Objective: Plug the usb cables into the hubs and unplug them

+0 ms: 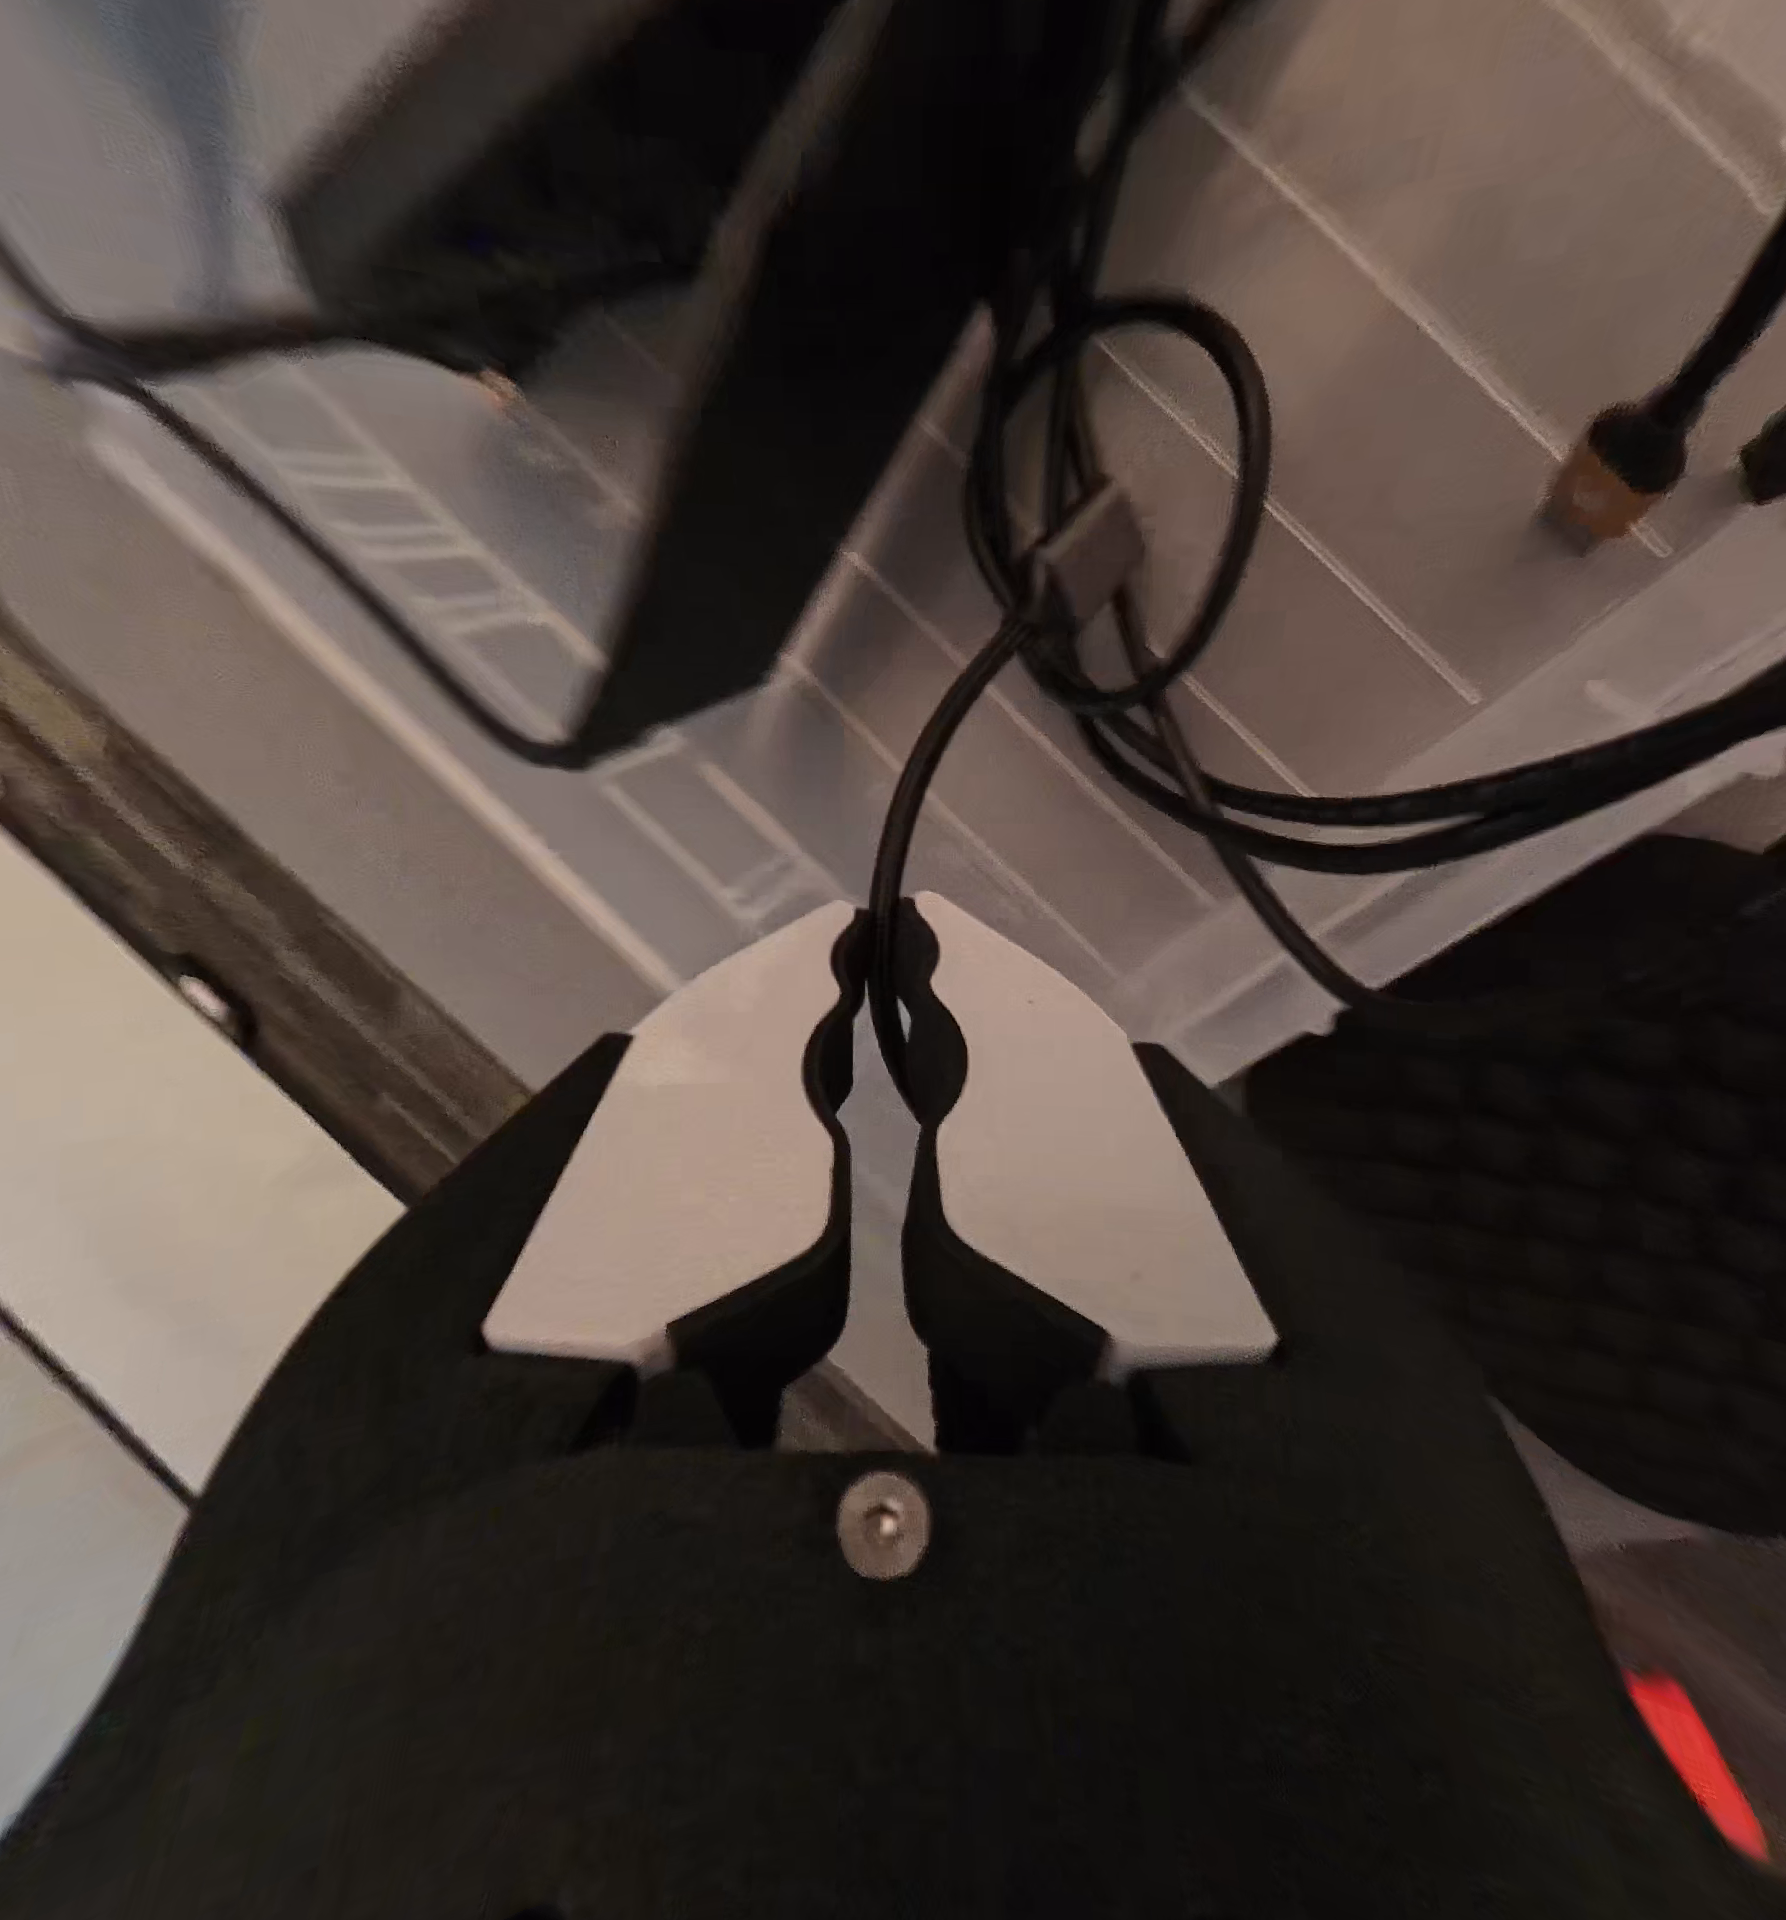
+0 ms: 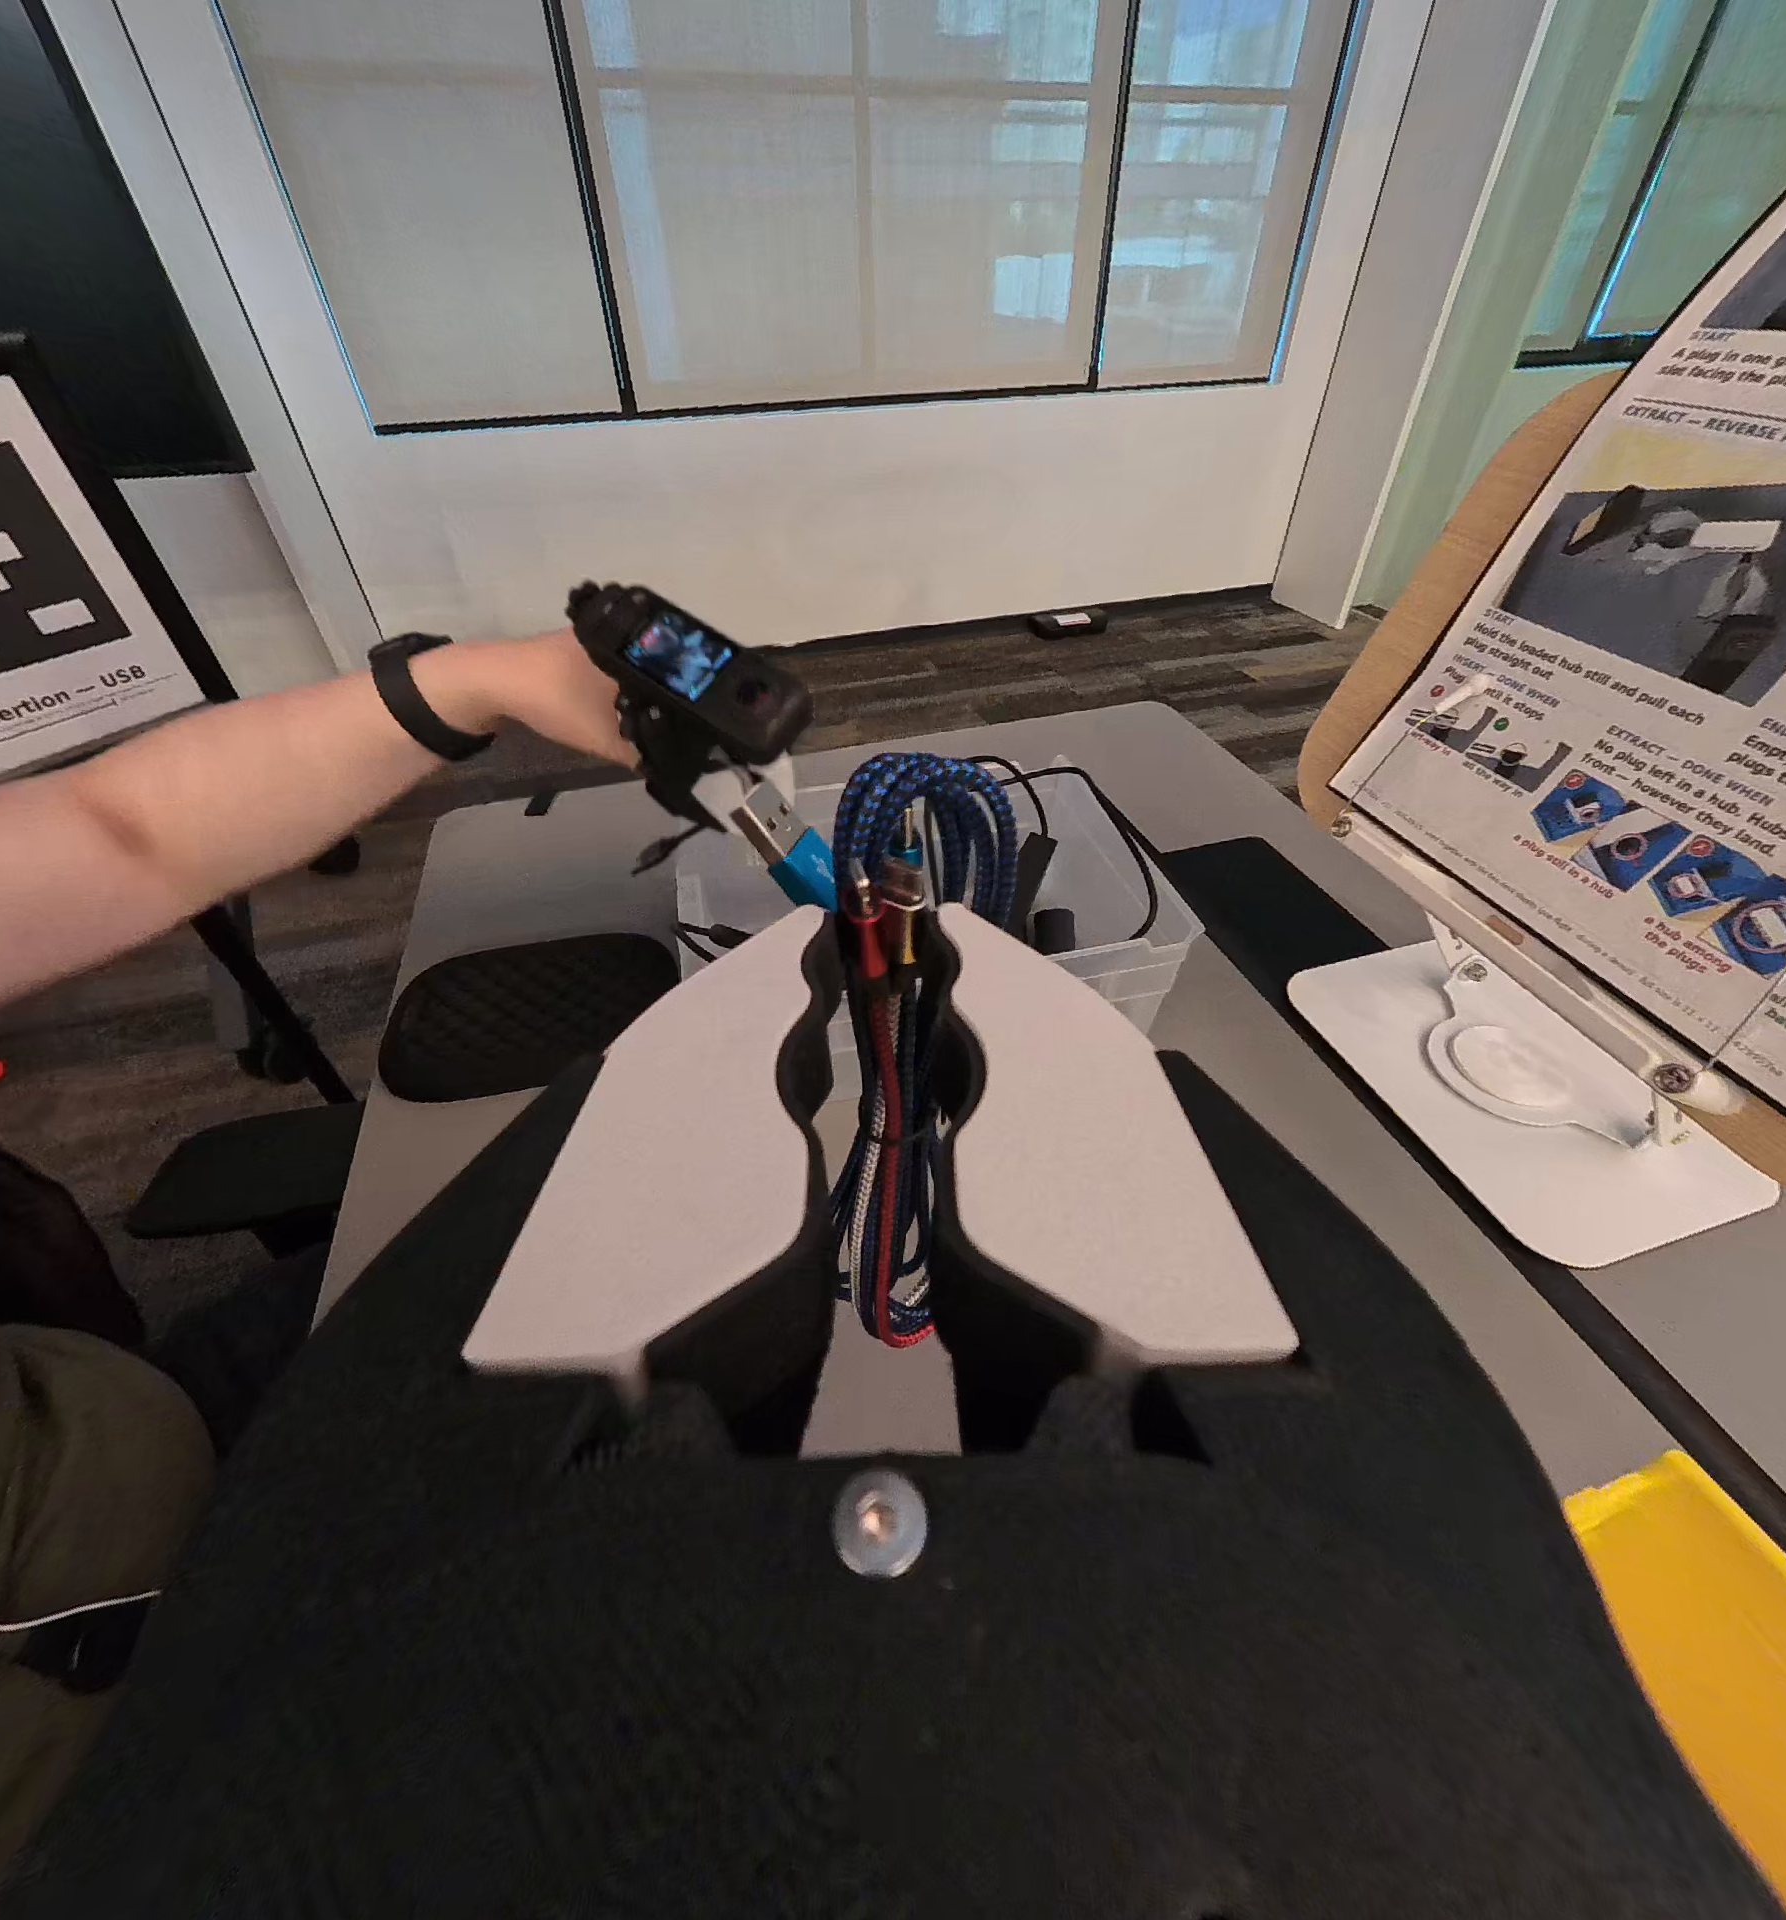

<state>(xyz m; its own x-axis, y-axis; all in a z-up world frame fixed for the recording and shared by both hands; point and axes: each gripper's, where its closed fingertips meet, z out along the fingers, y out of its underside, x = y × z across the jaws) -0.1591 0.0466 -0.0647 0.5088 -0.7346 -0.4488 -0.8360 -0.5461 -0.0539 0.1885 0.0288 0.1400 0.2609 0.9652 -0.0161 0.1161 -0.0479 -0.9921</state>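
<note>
Both handheld grippers have white fingers with black wavy pads. Seen from its own camera, the left gripper (image 1: 884, 920) is pinched on a thin black cable (image 1: 904, 790) that runs away from the fingertips to a small grey connector (image 1: 1091, 545) among looped black cables lying in a clear ribbed plastic bin (image 1: 1388, 343). A blurred black box-shaped device (image 1: 598, 343) sits at the far left of that bin, and a black cable with a metal USB plug (image 1: 1606, 488) lies to the far right. The right gripper (image 2: 884, 925) is pressed onto a bundle of braided blue, red and white USB cables (image 2: 894, 1049), whose coil rises above the fingertips with a blue-bodied USB plug (image 2: 790, 847) pointing left. In the right wrist view, beyond the bundle, the person's bare forearm (image 2: 245, 769) reaches from the left over the grey table (image 2: 1440, 1351). A printed instruction sheet on a white stand (image 2: 1554, 1122) sits to the right.
</note>
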